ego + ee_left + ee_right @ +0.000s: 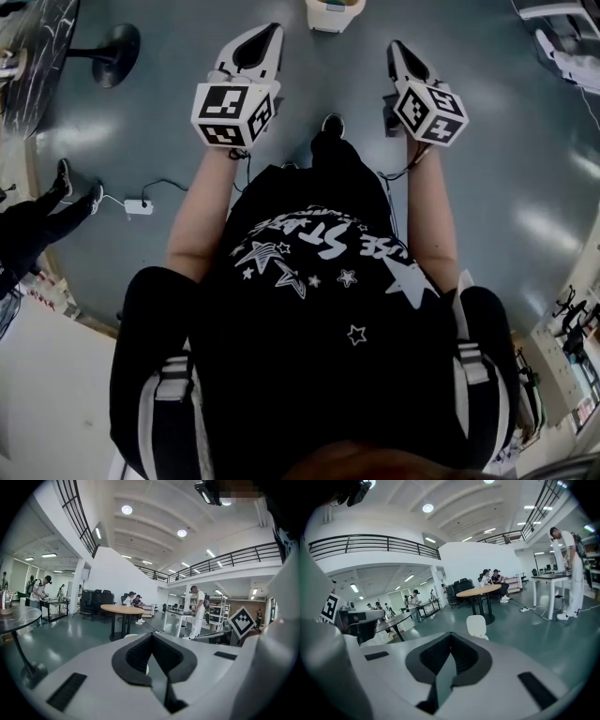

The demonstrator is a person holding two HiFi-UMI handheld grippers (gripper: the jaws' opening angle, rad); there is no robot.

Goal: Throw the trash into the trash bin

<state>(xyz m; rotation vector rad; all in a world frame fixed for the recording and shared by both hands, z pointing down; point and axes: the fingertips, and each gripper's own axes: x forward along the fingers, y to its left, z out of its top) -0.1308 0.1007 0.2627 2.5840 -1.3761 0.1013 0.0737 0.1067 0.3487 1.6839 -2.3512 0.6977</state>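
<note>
The left gripper (262, 37), left of centre, has its fingers closed together on nothing. The trash bin (334, 13), at upper centre, stands on the floor (506, 169) just ahead of both grippers. The right gripper (398, 52), right of centre, has its fingers likewise closed and empty. No trash is visible, so the step in hand is probably a search. The next move calls for finding trash and opening the fingers.

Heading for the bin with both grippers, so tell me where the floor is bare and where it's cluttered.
Bare: the floor between the left gripper and right gripper up to the trash bin, and the wide stretch right of the right gripper. Crowded: the left side, with the black table base, a power strip and a person's shoes.
</note>
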